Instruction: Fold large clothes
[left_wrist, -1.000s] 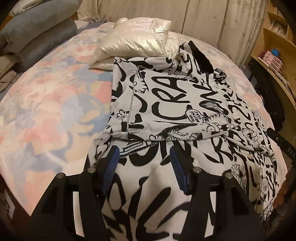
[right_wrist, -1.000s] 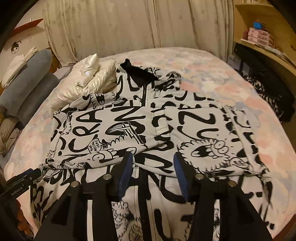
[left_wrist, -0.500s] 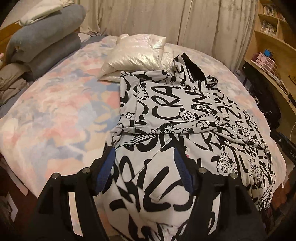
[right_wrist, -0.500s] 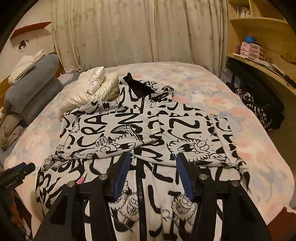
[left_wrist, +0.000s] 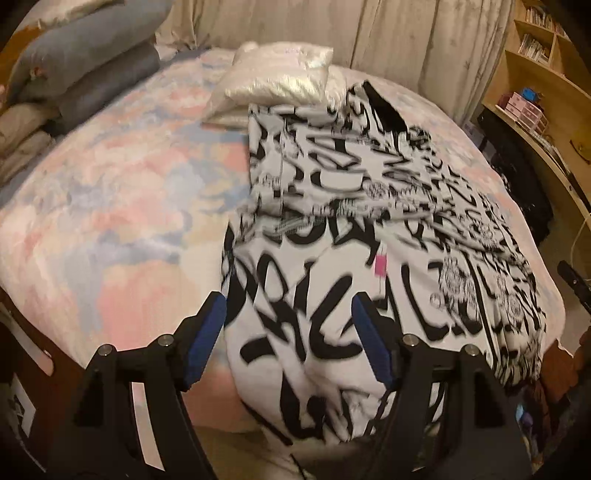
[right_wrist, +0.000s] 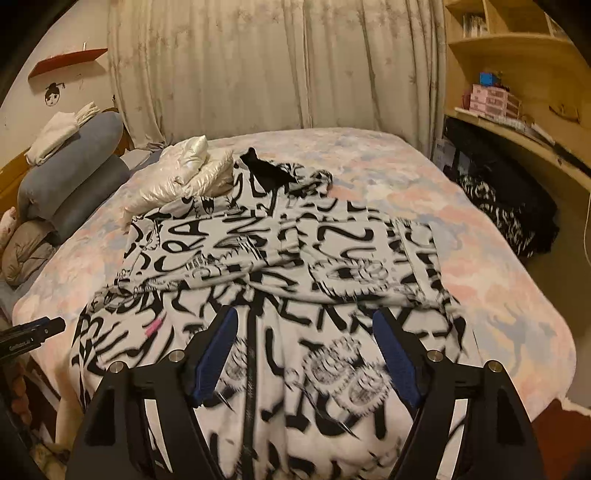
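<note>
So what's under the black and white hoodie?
The hoodie lies spread on the pastel bedspread, its bottom hanging over the near edge. Its upper left corner lies against the shiny white jacket. Whatever else lies beneath is covered.

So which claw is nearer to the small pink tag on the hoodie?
Left. The pink tag lies just beyond the left claw; the right claw sits further right of it.

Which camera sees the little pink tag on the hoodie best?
The left wrist view: the pink tag sits near the middle, large though blurred. The right wrist view shows it smaller, off to the left on the hoodie.
</note>
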